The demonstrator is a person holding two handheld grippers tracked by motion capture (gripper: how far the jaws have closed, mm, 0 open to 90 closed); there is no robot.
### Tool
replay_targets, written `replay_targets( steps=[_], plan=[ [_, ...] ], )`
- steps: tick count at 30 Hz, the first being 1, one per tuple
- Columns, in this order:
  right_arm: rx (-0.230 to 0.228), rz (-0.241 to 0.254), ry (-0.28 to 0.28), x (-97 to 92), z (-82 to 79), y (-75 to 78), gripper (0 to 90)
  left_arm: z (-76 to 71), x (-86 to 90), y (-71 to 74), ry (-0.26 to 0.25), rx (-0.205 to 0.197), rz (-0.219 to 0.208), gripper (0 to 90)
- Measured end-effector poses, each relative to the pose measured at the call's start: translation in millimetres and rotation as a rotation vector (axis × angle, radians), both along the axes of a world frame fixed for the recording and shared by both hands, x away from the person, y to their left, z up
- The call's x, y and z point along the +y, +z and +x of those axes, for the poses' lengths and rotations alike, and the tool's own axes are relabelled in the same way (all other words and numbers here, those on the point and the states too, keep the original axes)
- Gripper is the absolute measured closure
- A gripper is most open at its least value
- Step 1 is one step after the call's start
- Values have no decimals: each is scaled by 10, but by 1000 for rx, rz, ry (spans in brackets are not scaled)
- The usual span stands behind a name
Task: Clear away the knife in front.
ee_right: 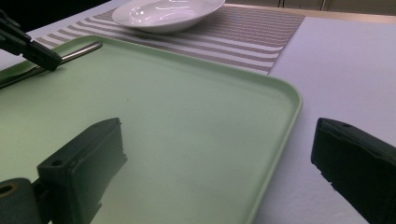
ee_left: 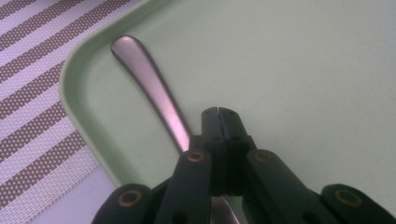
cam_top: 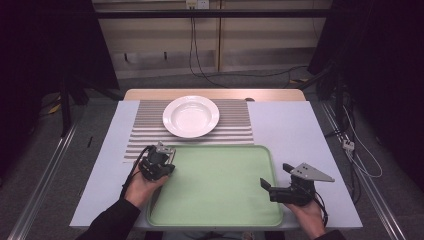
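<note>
A metal utensil handle (ee_left: 149,81) lies in the near left corner of the green tray (cam_top: 225,210), its other end hidden under my left gripper. The left gripper (ee_left: 218,112) is shut, jaws pressed together with nothing between them, their tips just right of the handle and low over the tray floor. In the high view the left gripper (cam_top: 161,167) sits at the tray's left rim. My right gripper (ee_right: 217,163) is open wide and straddles the tray's right rim (ee_right: 280,135). From the right gripper view the handle (ee_right: 81,50) and the left gripper (ee_right: 32,49) lie across the tray.
A white bowl-like plate (cam_top: 191,116) stands on a striped placemat (cam_top: 145,135) beyond the tray. A pale sheet (cam_top: 290,130) covers the table on both sides. Cables and metal rails run along the floor around the table.
</note>
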State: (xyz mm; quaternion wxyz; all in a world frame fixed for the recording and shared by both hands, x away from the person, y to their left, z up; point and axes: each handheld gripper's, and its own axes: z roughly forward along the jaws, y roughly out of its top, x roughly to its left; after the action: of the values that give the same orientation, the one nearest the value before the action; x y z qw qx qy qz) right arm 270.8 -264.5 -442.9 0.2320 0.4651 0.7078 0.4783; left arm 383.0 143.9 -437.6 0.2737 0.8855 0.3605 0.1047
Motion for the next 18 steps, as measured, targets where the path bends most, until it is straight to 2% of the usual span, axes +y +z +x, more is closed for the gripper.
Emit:
replay_targets(
  steps=[2, 11, 18],
  plan=[
    [-1, -1, 0, 1, -2, 0, 25, 2, 2, -4, 9, 4, -9, 900],
    [0, 0, 0, -2, -1, -1, 25, -2, 31, 0, 15, 3, 1, 900],
    [0, -3, -2, -6, -2, -2, 25, -23, 103, -7, 38, 11, -22, 900]
  ],
)
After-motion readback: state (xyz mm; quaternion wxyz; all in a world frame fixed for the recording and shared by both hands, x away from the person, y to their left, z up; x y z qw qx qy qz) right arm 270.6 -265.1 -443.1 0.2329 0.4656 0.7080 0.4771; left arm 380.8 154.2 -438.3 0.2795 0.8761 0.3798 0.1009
